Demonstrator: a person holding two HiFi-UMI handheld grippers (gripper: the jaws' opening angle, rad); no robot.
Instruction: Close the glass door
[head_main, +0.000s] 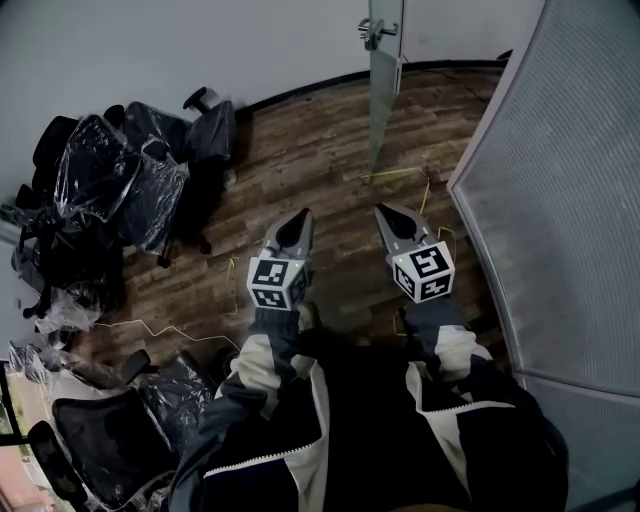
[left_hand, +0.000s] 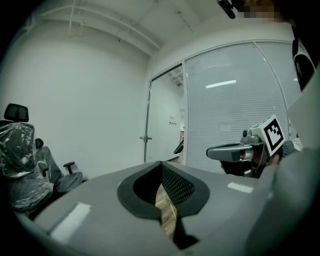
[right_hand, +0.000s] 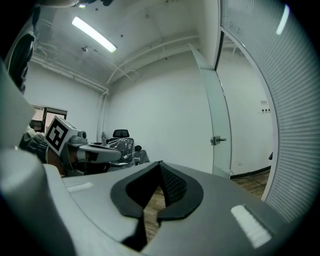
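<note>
The glass door (head_main: 383, 90) stands open ahead, seen edge-on, with its metal handle (head_main: 375, 30) at the top of the head view. My left gripper (head_main: 298, 218) and right gripper (head_main: 385, 212) hang side by side over the wooden floor, well short of the door and touching nothing. Both are shut and hold nothing. In the left gripper view my own jaw tips (left_hand: 160, 164) meet, with the door (left_hand: 162, 120) and its handle (left_hand: 145, 138) far ahead. In the right gripper view the tips (right_hand: 160, 164) also meet, and the door (right_hand: 218, 115) stands ahead on the right.
Several office chairs wrapped in plastic (head_main: 120, 190) crowd the left side, with another one (head_main: 100, 440) at the lower left. A curved frosted glass wall (head_main: 560, 180) runs along the right. Thin yellow cables (head_main: 400, 175) lie on the floor near the door.
</note>
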